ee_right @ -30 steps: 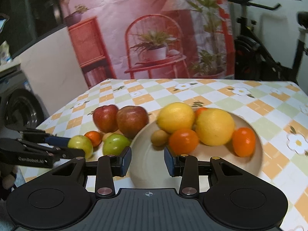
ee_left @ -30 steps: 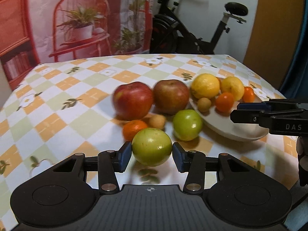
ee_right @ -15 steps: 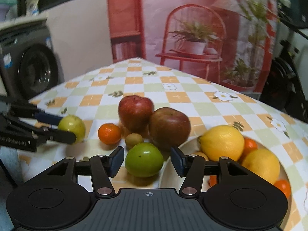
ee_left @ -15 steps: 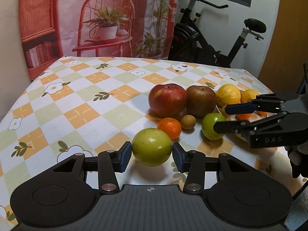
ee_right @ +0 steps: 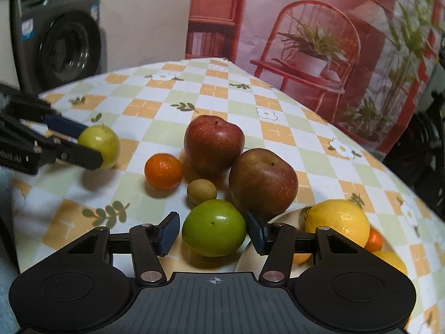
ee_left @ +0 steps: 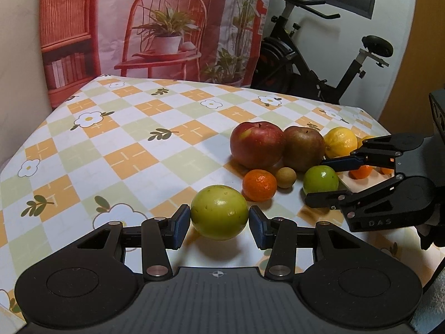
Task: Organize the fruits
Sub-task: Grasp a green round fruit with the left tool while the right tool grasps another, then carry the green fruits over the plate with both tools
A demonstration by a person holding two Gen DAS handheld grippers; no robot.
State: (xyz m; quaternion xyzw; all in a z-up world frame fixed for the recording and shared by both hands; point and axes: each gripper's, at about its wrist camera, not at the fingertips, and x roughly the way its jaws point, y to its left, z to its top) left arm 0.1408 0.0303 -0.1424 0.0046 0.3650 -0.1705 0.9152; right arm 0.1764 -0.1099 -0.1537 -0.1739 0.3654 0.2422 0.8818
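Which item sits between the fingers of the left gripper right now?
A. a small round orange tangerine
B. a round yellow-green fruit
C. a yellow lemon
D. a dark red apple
B: in the left wrist view the round yellow-green fruit sits between the pads of the left gripper, which touch it on both sides, while the small orange tangerine lies on the checked tablecloth beyond.

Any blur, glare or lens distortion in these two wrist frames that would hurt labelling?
Left wrist view: sharp, small highlights on the pale green fruit in the left gripper; table edges bow from the fisheye. Right wrist view: green fruit between the right gripper's fingers is crisp, but the washing machine and picture edges look soft.
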